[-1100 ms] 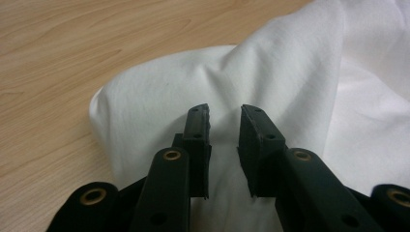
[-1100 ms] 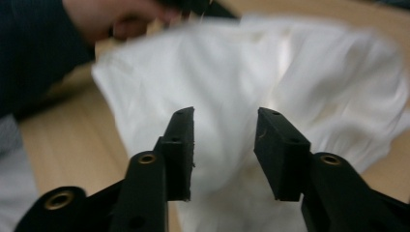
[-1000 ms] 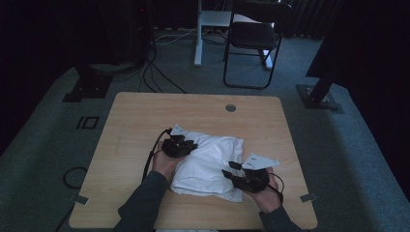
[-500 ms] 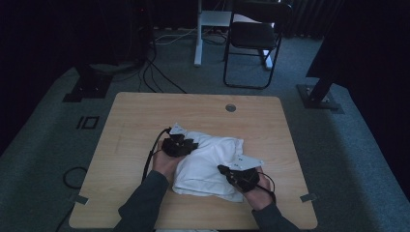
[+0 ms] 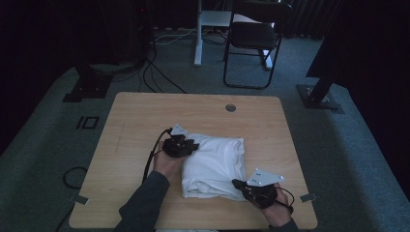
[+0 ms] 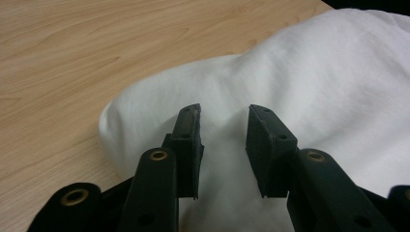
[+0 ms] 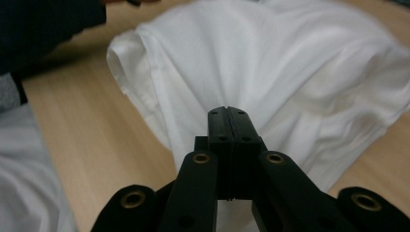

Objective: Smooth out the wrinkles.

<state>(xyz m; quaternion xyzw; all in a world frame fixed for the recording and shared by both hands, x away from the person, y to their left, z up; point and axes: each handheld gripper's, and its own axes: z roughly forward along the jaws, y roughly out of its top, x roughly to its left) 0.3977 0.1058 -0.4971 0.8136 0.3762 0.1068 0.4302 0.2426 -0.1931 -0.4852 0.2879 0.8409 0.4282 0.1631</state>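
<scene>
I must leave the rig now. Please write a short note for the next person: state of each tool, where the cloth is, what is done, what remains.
Left tool: jaws apart over the folded white cloth, at its left edge; nothing pinched.
Right tool: jaws closed at the cloth's near right corner, fabric bunched at the tips; a pinch looks likely.
Cloth lies mid-table, near side.
Done: folded into a rough rectangle.
Left: probably one more fold or smoothing.

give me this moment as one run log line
left gripper: open over white cloth | right gripper: shut on cloth's near edge | table: cloth folded
</scene>
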